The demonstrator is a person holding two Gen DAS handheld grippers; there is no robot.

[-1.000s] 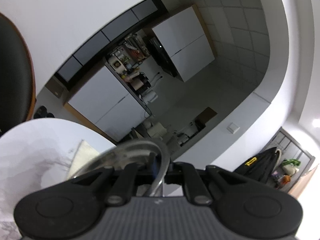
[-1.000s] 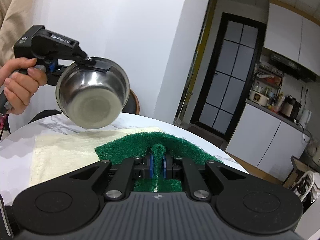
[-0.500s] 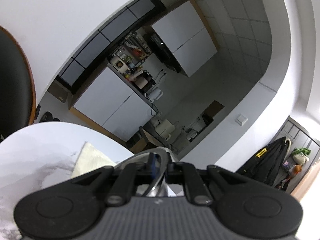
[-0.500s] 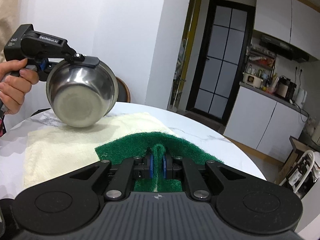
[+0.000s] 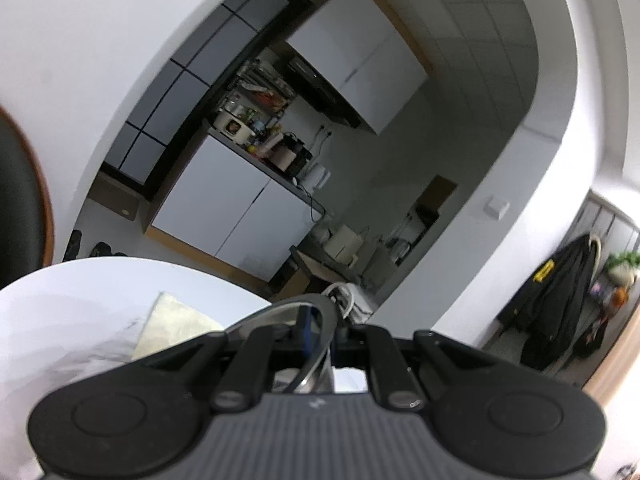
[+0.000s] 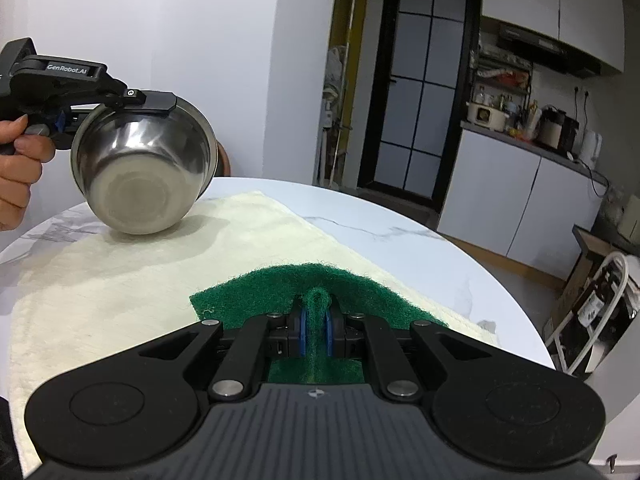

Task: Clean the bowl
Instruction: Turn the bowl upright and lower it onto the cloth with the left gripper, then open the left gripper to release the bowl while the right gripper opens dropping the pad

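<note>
A steel bowl (image 6: 144,168) is held by its rim in my left gripper (image 6: 150,100), tilted with its base resting on or just above the cream towel (image 6: 160,272). In the left wrist view my left gripper (image 5: 320,336) is shut on the bowl rim (image 5: 316,320); most of the bowl is hidden under the gripper body. My right gripper (image 6: 316,328) is shut on a green scouring pad (image 6: 312,284), low over the towel's near part, well to the right of the bowl.
The round white marble table (image 6: 400,232) carries the towel. A chair back (image 5: 20,208) stands behind the table at the left. Kitchen cabinets (image 6: 520,200) and a dark door (image 6: 416,80) lie beyond the table's far edge.
The bowl came down from the air toward the towel, tilting less toward the right camera. The right gripper with the pad moved away, so more towel shows.
</note>
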